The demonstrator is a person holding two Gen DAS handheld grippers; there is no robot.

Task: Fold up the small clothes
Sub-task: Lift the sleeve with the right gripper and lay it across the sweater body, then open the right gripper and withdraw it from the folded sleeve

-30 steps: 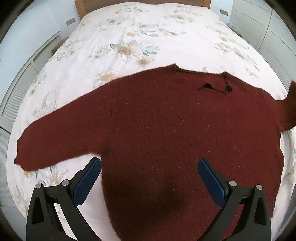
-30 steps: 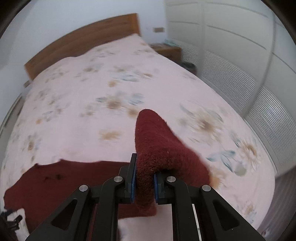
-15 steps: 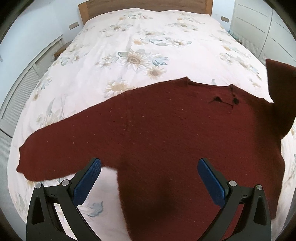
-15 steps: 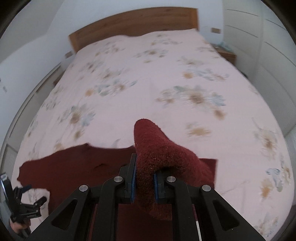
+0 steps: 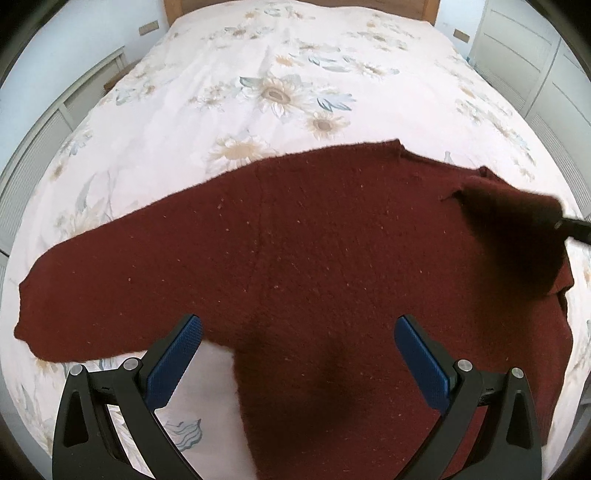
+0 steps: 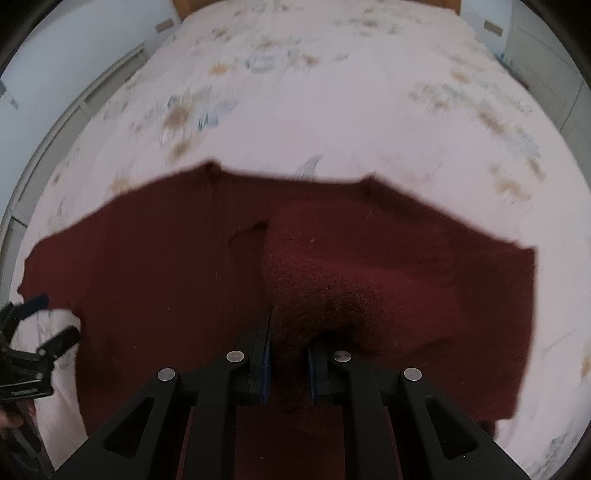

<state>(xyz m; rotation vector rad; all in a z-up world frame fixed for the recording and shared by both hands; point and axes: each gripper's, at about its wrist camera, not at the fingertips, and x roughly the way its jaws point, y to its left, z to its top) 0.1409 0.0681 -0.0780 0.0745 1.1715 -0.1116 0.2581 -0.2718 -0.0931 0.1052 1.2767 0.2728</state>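
Observation:
A dark red knitted sweater (image 5: pixel 295 258) lies flat on the bed, its left sleeve (image 5: pixel 92 288) stretched out to the left. My left gripper (image 5: pixel 295 354) is open and empty, just above the sweater's lower body. My right gripper (image 6: pixel 290 365) is shut on the right sleeve (image 6: pixel 314 280) and holds it folded inward over the sweater's chest (image 6: pixel 166 277). The lifted sleeve also shows in the left wrist view (image 5: pixel 517 236) at the right, over the collar area. The left gripper shows at the left edge of the right wrist view (image 6: pixel 37 321).
The bed has a white floral duvet (image 5: pixel 280 92) and a wooden headboard (image 5: pixel 295 3) at the far end. White louvred cupboards (image 5: pixel 535 74) line the right side; a low white unit (image 5: pixel 55 122) runs along the left.
My right gripper has carried the right sleeve leftward from beside the sweater to over its chest. The left gripper has stayed open and drifted slightly left.

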